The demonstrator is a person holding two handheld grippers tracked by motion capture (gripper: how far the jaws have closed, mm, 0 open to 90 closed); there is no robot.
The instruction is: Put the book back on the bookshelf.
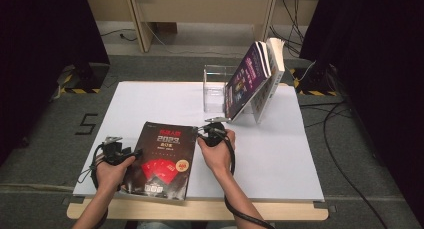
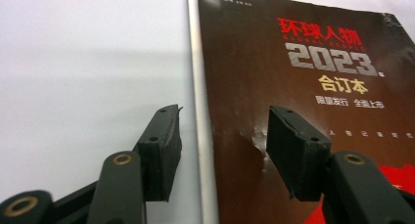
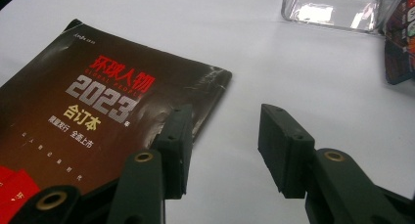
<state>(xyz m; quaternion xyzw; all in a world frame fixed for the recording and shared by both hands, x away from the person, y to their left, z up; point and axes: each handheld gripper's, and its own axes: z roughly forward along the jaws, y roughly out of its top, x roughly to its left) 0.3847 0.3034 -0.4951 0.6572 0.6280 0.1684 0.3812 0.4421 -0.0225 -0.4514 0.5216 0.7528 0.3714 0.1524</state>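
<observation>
Dark-brown book flat on white counter, at 6 o'clock edge, left of centre. Red and silver "2023" title on cover, red patch low on it, creases along both side edges.

Left gripper at book's 9 o'clock edge, held in left hand. Seen along left gripper: jaws part open, straddling spine edge, one on bare counter, other over crumpled cover. Spine in the gap; neither pad visibly pressing. No grip seen.

Right gripper at book's 1 o'clock corner, in right hand. Seen along right gripper: jaws part open, one over book near its creased corner, other over bare counter. Gap shows counter only. Nothing held.

Clear box at 12 o'clock of counter, upright. Purple book leaning tilted against box's 3 o'clock side, a second, pale book stacked behind it. All well apart from dark book. Same clear box at 1 o'clock in right gripper view, purple cover edge just beside it.

Cables trailing from both grippers toward 6 o'clock. Grey floor around counter, "5" marked at 9 o'clock. More cables on floor at 3 o'clock.
</observation>
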